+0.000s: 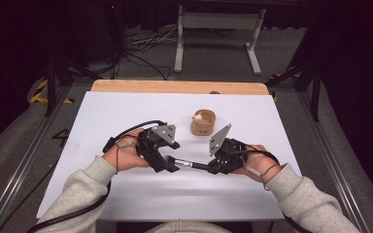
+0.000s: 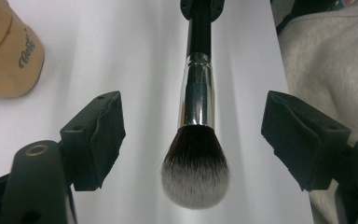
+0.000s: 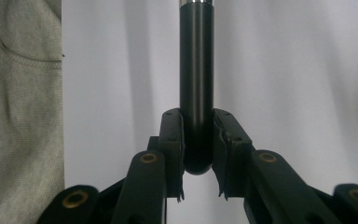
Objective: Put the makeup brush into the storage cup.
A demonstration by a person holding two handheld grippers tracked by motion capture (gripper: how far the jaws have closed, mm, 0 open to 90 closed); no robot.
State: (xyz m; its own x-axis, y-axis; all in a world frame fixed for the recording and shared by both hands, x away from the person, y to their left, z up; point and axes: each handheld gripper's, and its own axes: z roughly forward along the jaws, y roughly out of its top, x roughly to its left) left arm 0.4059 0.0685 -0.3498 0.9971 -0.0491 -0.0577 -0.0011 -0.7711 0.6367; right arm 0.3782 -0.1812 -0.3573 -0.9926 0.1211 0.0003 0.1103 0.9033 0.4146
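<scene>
The right gripper (image 3: 198, 154) clamps its fingers on the makeup brush (image 2: 196, 140) handle, held level above the worktop (image 1: 126, 111). The left gripper's (image 2: 193, 140) fingers stand apart around the bristles — handover apparently done, placing in the cup (image 1: 203, 122) left.

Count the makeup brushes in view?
1. The makeup brush lies level between the two grippers: the right gripper clamps its handle end, and its bristle head sits between the open left gripper, untouched.

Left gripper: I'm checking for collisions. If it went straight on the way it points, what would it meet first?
Most likely the makeup brush: its bristle head lies between the open left gripper jaws, untouched, the handle running on ahead.
</scene>
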